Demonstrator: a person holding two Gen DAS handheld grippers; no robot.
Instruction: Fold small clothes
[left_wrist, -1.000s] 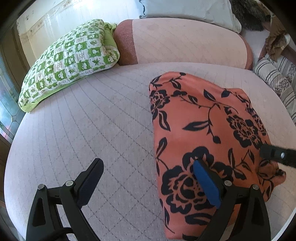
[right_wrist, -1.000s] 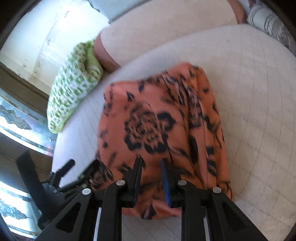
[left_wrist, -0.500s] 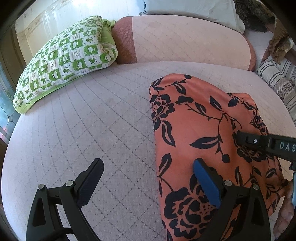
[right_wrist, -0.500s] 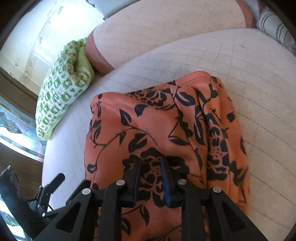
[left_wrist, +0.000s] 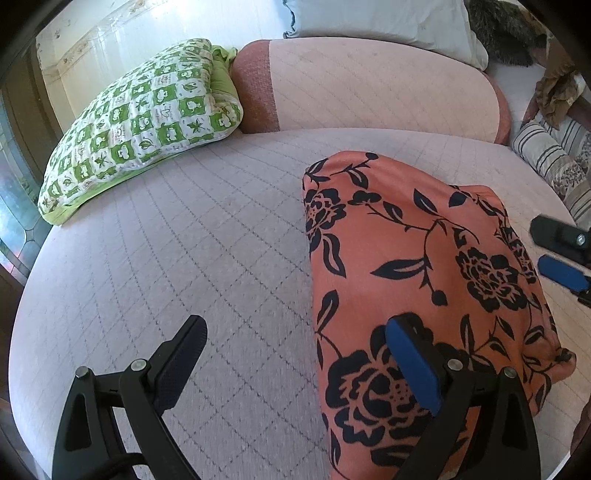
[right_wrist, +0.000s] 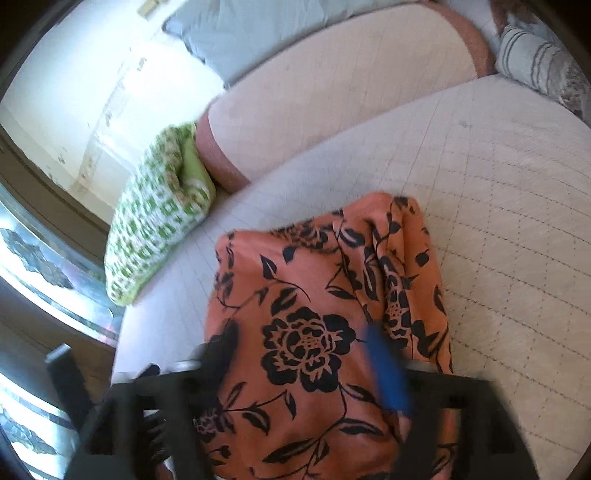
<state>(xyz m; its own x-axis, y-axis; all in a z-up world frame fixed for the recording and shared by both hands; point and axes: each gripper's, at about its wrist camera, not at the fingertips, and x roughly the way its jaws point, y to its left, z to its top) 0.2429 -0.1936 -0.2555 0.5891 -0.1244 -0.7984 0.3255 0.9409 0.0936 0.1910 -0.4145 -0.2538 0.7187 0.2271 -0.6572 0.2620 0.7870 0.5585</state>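
Orange floral garment lying folded over on the quilted mattress, right of centre in the left wrist view, both tools now free of it.

Having pinched the cloth half a second ago, now spreading wide: right gripper, blurred, jaws well apart over the near end of the fabric and gripping nothing. Hovering at lower centre with jaws fully spread and empty: left gripper, one finger over bare mattress, the other over the garment's lower part. Suggesting a fold just released and laid down; likely needing another fold or smoothing along the rumpled right edge. Sitting untouched at upper left: green checked pillow.
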